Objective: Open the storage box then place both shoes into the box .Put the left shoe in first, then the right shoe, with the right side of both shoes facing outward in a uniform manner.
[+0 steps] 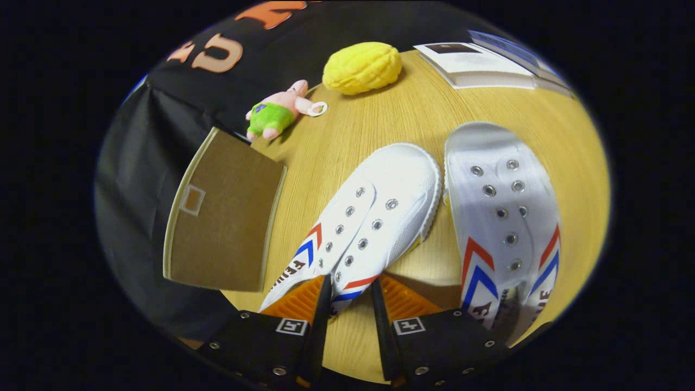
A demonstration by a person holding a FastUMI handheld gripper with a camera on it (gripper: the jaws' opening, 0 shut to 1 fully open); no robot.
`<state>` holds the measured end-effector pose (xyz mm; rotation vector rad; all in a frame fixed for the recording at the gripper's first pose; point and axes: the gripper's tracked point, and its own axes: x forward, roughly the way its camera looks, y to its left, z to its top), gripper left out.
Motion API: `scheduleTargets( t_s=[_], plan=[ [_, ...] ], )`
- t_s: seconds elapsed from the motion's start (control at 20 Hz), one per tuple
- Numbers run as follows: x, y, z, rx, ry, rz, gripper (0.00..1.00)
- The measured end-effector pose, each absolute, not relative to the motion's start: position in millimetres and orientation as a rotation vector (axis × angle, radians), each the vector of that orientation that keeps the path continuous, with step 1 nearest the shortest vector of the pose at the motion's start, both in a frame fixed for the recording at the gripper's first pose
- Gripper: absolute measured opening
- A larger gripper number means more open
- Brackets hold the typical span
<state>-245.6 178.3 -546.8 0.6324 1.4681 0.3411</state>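
Note:
Two white canvas shoes with red and blue chevrons lie side by side on the wooden table (380, 114), toes pointing away from me. My gripper (350, 283) is at the heel end of the shoe nearer the box (380, 201). Its fingers close on that shoe's striped side wall, one finger inside the opening and one outside. The other shoe (499, 206) lies flat just right of the fingers. The brown storage box (222, 217) stands left of the held shoe at the table's edge. A flat face with a small label frame is turned toward me; I cannot tell whether it is open.
Beyond the box lies a pink and green plush toy (277, 111). A yellow bumpy cushion (362, 68) sits farther back. Books or booklets (478, 65) are stacked at the far right of the table. Bare wood lies between the shoes and the toys.

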Motion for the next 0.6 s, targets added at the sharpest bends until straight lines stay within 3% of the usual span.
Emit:
scheduleTargets(
  t_s=[0.1, 0.3, 0.6],
  plan=[
    [-244.0, 176.4, -549.4, 0.686, 1.467, 0.293, 0.25],
    [-243.1, 176.4, -547.5, 0.753, 1.469, 0.233, 0.05],
    [-211.7, 173.6, -512.1, 0.642, 1.357, 0.289, 0.03]
  ],
)
